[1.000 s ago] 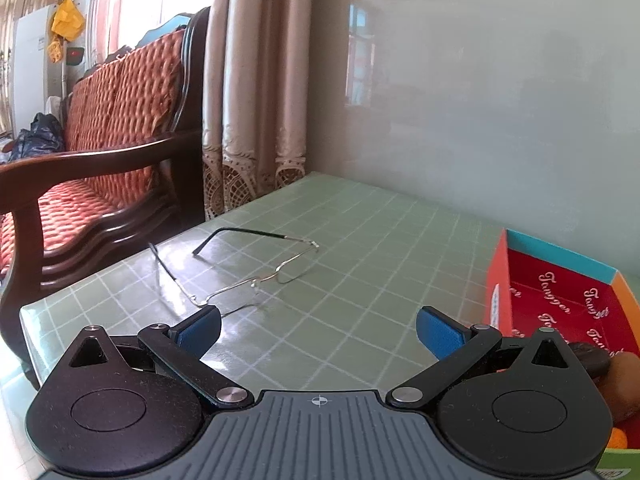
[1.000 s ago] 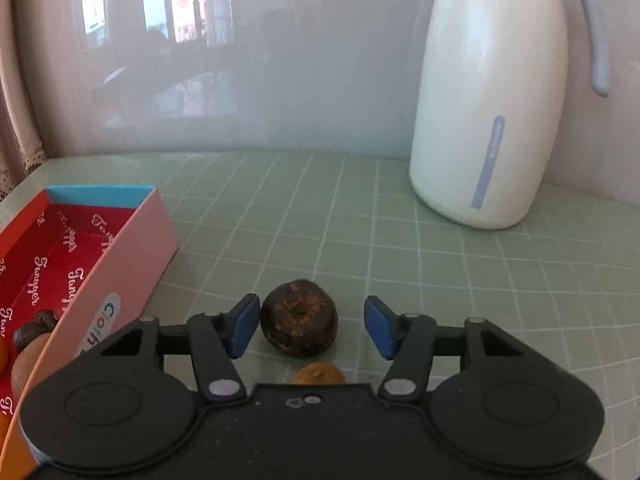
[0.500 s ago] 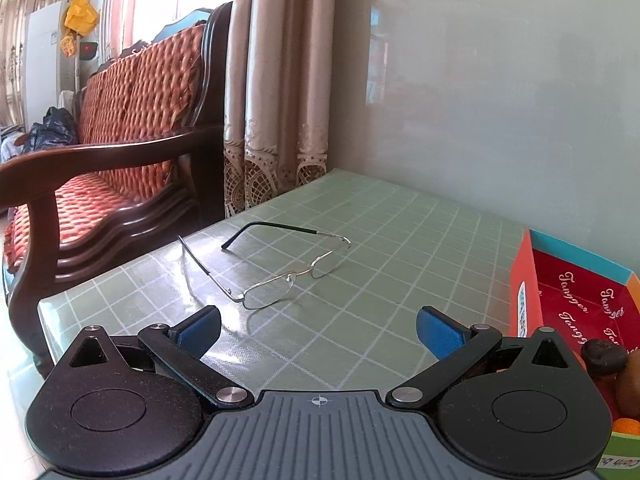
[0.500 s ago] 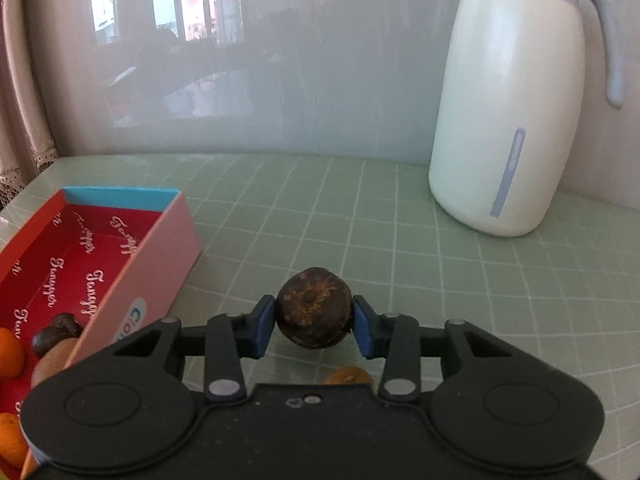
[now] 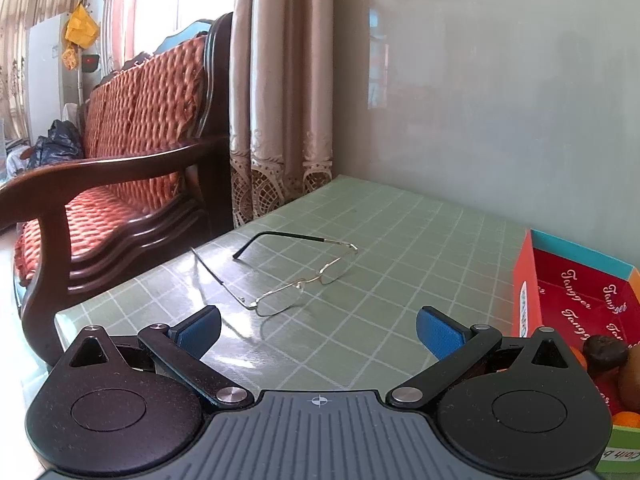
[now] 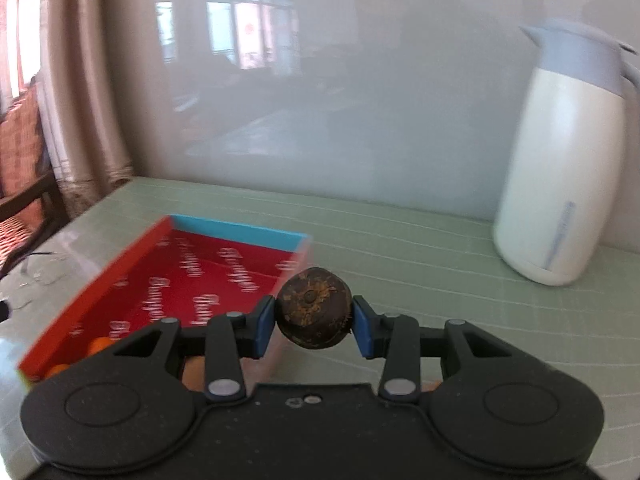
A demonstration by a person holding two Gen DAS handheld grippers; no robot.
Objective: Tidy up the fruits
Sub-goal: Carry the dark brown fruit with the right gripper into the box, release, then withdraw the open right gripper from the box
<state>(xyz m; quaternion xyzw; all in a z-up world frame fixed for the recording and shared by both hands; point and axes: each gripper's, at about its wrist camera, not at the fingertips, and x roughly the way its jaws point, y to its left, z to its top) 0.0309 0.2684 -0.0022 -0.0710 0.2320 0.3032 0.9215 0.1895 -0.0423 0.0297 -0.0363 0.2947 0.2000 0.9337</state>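
Observation:
In the right wrist view my right gripper (image 6: 314, 322) is shut on a dark brown round fruit (image 6: 314, 312), held in the air just right of the red box (image 6: 168, 276). Small orange fruits (image 6: 100, 345) lie at the box's near end. In the left wrist view my left gripper (image 5: 318, 330) stands open over the green table with nothing between its fingers. The red box (image 5: 524, 292) sits at its right, holding a dark fruit (image 5: 604, 353), a brown fruit (image 5: 632, 376) and an orange one (image 5: 626, 419).
A pair of wire-framed glasses (image 5: 296, 276) lies on the green checked tablecloth (image 5: 400, 248) ahead of the left gripper. A white jug (image 6: 560, 176) stands at the back right by the wall. A wooden sofa (image 5: 120, 168) and curtains (image 5: 280, 100) are beyond the table's left edge.
The right gripper closed on the dark fruit, lifted it off the table and swung left toward the red box. The left gripper has barely shifted.

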